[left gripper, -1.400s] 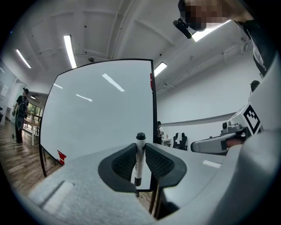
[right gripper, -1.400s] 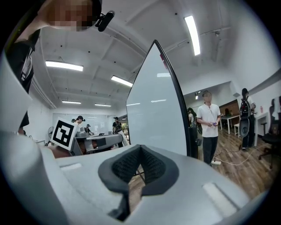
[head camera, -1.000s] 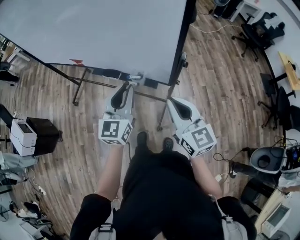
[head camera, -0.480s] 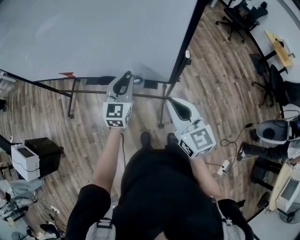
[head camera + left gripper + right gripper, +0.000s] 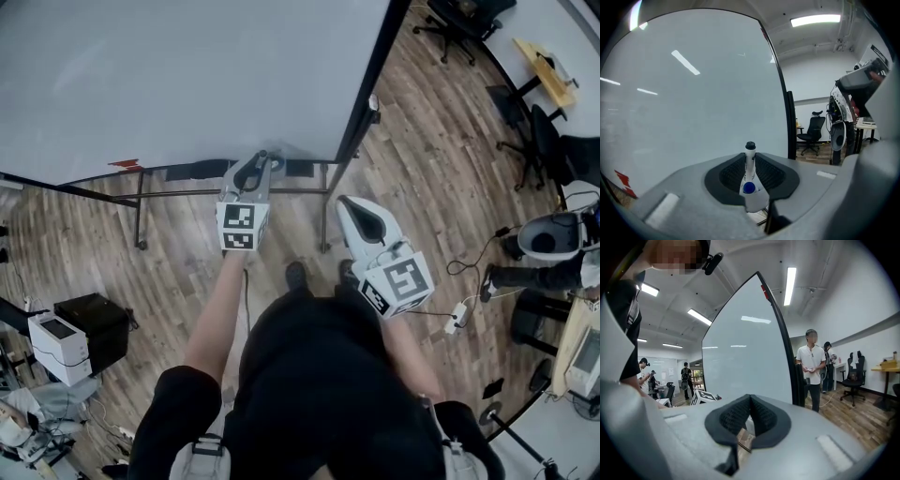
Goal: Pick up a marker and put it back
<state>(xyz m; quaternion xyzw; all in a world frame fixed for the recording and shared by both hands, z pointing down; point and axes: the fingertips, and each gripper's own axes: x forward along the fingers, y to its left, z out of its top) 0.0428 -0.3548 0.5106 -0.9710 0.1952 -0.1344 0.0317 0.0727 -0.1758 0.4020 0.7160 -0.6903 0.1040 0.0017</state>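
A white marker [image 5: 749, 165] with a blue butt end and a black cap sits pinched between the dark pads of my left gripper [image 5: 750, 174], pointing away toward the whiteboard [image 5: 689, 108]. In the head view my left gripper [image 5: 264, 165] reaches the whiteboard's [image 5: 187, 75] lower edge, just over the dark tray [image 5: 187, 172], and the marker [image 5: 273, 161] shows at its tip. My right gripper [image 5: 347, 206] hangs lower and to the right, off the board. In its own view my right gripper [image 5: 750, 401] is shut with nothing between its pads.
The board's black stand legs [image 5: 328, 211] cross the wood floor below the tray. A red item [image 5: 125, 163] lies at the tray's left. A white box on a black case [image 5: 61, 336] stands at left; office chairs [image 5: 525, 131] at right. A person in a white shirt [image 5: 812, 366] stands beyond the board.
My left gripper has moved up the picture with the marker, closer to the board's tray. The right gripper has barely shifted. The head camera has swung, so the board fills more of the view.
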